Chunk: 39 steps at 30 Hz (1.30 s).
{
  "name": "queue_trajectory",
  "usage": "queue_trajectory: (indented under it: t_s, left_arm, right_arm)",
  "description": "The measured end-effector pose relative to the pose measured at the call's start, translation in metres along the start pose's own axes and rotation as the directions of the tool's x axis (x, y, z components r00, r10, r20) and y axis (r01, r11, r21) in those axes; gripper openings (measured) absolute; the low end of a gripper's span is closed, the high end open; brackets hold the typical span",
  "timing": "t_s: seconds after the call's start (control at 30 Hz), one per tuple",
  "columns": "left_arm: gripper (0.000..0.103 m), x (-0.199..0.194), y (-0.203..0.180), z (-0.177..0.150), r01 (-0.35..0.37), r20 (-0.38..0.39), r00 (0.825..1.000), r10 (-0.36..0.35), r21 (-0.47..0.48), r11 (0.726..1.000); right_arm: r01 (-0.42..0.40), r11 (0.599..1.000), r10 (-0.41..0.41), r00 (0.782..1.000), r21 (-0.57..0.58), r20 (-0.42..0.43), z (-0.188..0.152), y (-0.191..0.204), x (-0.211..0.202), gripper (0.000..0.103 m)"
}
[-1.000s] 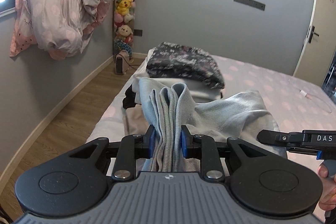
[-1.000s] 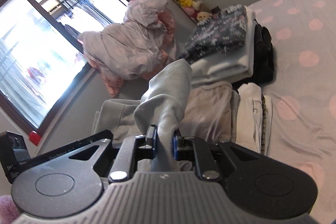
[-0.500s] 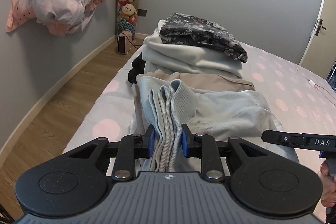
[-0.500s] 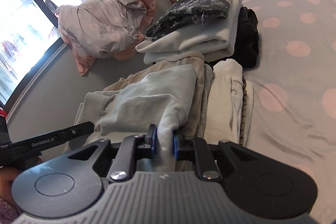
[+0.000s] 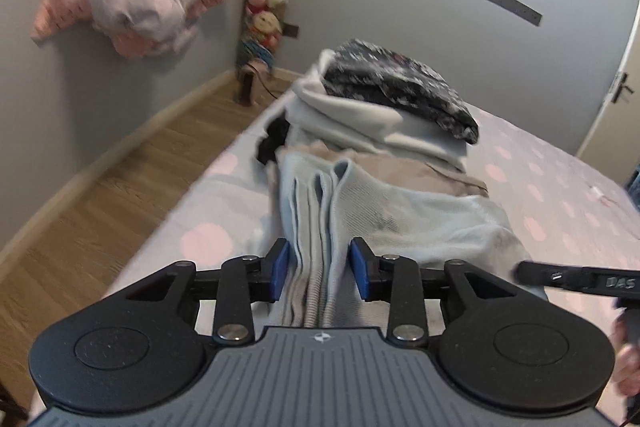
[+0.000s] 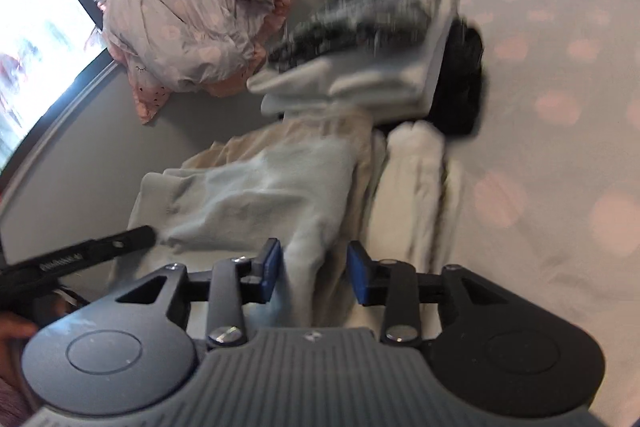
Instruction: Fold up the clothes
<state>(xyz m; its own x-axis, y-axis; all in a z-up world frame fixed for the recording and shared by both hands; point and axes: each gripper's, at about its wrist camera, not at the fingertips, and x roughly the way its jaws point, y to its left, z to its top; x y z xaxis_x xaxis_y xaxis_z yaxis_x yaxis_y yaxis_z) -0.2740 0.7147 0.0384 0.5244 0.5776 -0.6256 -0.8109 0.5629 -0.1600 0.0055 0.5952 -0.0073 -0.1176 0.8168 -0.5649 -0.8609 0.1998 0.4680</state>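
Both jaws opening around a folded pale-blue sweater [image 5: 404,219] on the bed [image 5: 560,187].
Its ribbed edge lies between the left gripper [image 5: 319,269]; a corner between the right gripper [image 6: 312,273], pads clear.

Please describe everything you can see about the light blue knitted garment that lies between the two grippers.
The light blue knitted garment looks soft, with ribbed edges bunched in several layers. It lies folded on the beige folded cloth, on the pink-dotted bed sheet, in front of a stack of folded clothes. One bunched edge runs between the pads of the left gripper, another part between those of the right gripper. Both jaws are opening, with gaps beside the cloth, so it rests released.
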Motion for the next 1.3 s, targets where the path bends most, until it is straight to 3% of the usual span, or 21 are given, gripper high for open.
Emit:
queue_trajectory:
  t_s: [0.1,0.2,0.23,0.33,0.47,0.87,1.0,1.13,1.3]
  left_arm:
    - [0.039,-0.017,-0.004,0.004,-0.049,0.062,0.997,0.048,0.010,0.999]
    - [0.034,-0.024,-0.010,0.007,-0.010,0.087,0.996,0.008,0.024,1.000]
    - [0.034,-0.023,-0.014,0.007,-0.017,0.092,0.996,0.014,0.038,0.999]
    - [0.034,-0.012,-0.020,0.011,-0.026,0.098,0.995,0.021,0.047,0.999]
    - [0.027,0.015,-0.014,0.013,-0.025,0.065,0.998,0.023,0.024,0.999]
    - [0.027,0.065,0.018,0.014,-0.011,-0.036,0.999,0.008,-0.076,0.997]
    - [0.027,0.059,0.017,0.013,-0.018,-0.042,0.999,0.014,-0.093,0.995]
    - [0.031,0.043,0.005,0.020,-0.068,-0.044,0.997,0.065,-0.079,0.995]
    - [0.031,-0.003,-0.016,0.023,-0.127,0.021,0.992,0.127,-0.019,0.992]
  right_arm:
    - [0.023,0.994,-0.019,0.999,-0.107,0.046,0.007,0.005,-0.016,0.034]
    - [-0.001,0.984,0.015,0.997,-0.176,0.073,0.013,0.013,-0.020,0.028]
    - [-0.010,0.980,0.027,0.996,-0.200,0.081,0.015,0.016,-0.021,0.023]
    - [-0.033,0.965,0.060,0.994,-0.262,0.094,0.019,0.028,-0.009,0.020]
    - [-0.021,0.965,0.041,0.997,-0.260,0.072,0.023,0.030,0.020,0.016]
    - [0.004,0.969,0.006,0.999,-0.246,0.038,0.024,0.019,0.080,0.014]
    - [0.012,0.969,-0.007,1.000,-0.248,0.020,0.026,0.022,0.080,0.013]
    - [0.032,0.962,-0.033,0.999,-0.270,0.001,0.030,0.032,0.071,0.014]
    - [0.033,0.945,-0.023,0.999,-0.325,0.035,0.030,0.049,0.035,0.020]
